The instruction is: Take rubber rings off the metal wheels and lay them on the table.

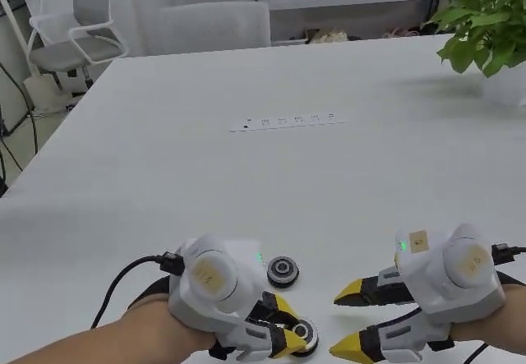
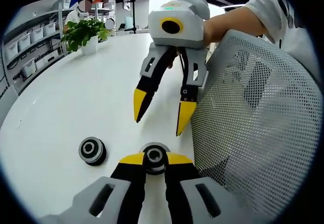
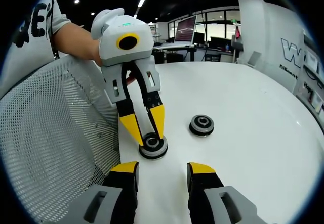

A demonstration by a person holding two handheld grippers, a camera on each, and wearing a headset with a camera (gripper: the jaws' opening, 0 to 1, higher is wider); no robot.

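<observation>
Wheel (image 1: pixel 304 334), ring (image 3: pixel 153 154) on, sits at the table's (image 1: pixel 246 175) 6 o'clock edge, pinched in the left gripper's (image 1: pixel 294 331) nearly closed jaws. A second wheel (image 1: pixel 283 271) lies free at its 11 o'clock. The right gripper (image 1: pixel 343 323) hovers at 3 o'clock, jaws wide, empty. Risk: a left grip on the rubber itself would block peeling, and a slip could send the wheel off the edge.

Two metal wheels (image 1: pixel 283 271) (image 1: pixel 305 332), one left gripper (image 1: pixel 289 324), one right gripper (image 1: pixel 335 324), one potted plant (image 1: pixel 485 27), one power strip (image 1: pixel 283 122), one office chair (image 1: pixel 78 27).
</observation>
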